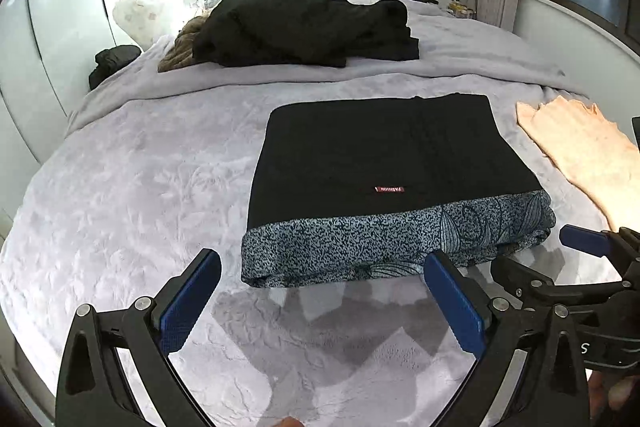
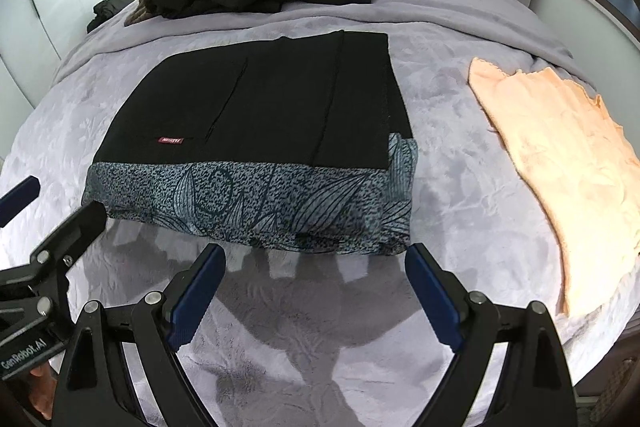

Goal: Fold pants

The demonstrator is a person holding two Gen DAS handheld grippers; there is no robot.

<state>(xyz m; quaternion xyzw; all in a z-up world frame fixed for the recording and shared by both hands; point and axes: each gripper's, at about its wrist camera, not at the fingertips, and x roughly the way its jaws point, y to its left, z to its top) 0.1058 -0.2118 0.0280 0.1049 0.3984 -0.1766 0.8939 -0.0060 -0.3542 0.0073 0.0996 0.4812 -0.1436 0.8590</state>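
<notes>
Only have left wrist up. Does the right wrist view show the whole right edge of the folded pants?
Observer: Yes. The folded pants show their full right edge; the patterned layer sticks out beyond the black top layer at the near right corner.
Operator: Peach cloth, how much is there?
Observer: The peach cloth runs on toward the near edge of the bed, apart from the pants.
Operator: Right gripper?
Observer: The right gripper is open, nothing in it, over the blanket just short of the pants' near edge.
</notes>
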